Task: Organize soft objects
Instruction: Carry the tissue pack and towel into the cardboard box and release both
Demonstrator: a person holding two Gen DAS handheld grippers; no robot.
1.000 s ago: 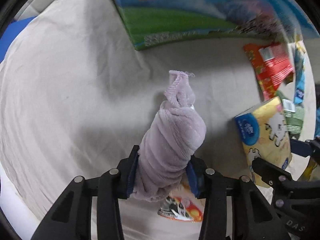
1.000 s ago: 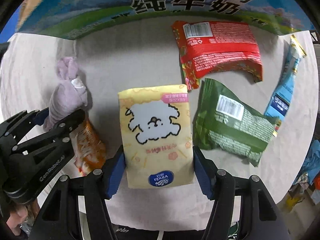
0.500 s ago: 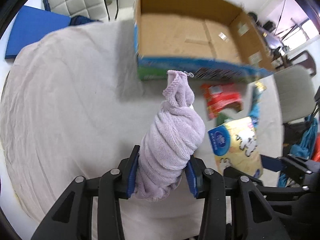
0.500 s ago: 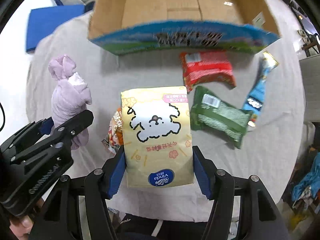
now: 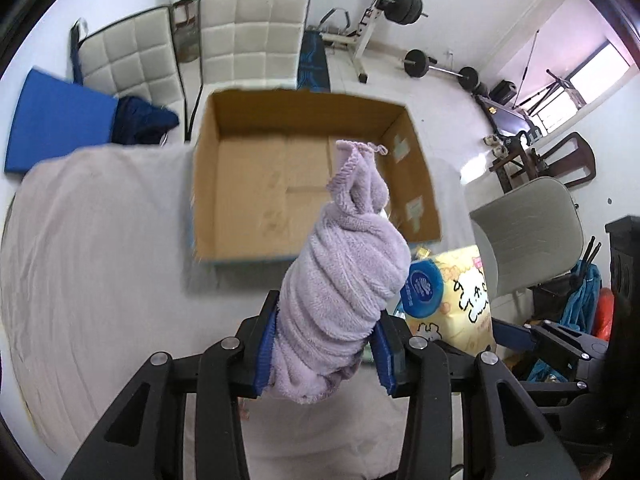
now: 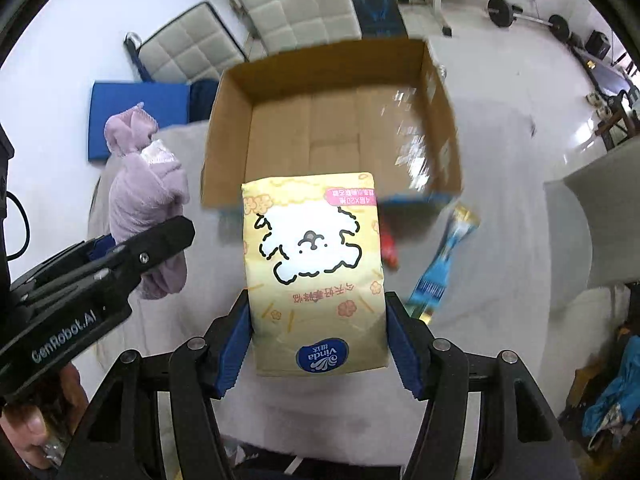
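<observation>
Two soft items lifted, open box not yet loaded.

The rolled lilac terry towel (image 5: 340,280) sits clamped in the left gripper's (image 5: 326,344) jaws, and the yellow soft tissue pack with a cartoon dog (image 6: 316,272) is clamped in the right gripper's (image 6: 320,344) jaws, both held in the air before the brown cardboard box (image 6: 228,120), whose floor shows bare. A blue snack sachet (image 6: 444,264) and a red packet (image 6: 388,252) lie on the cloth-covered worktop (image 5: 100,240), so most of the sorting seems left.

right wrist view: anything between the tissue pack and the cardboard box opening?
Nothing. The tissue pack, clamped in the right gripper, has its top edge overlapping the cardboard box front wall in the right wrist view; nothing intervenes.
</observation>
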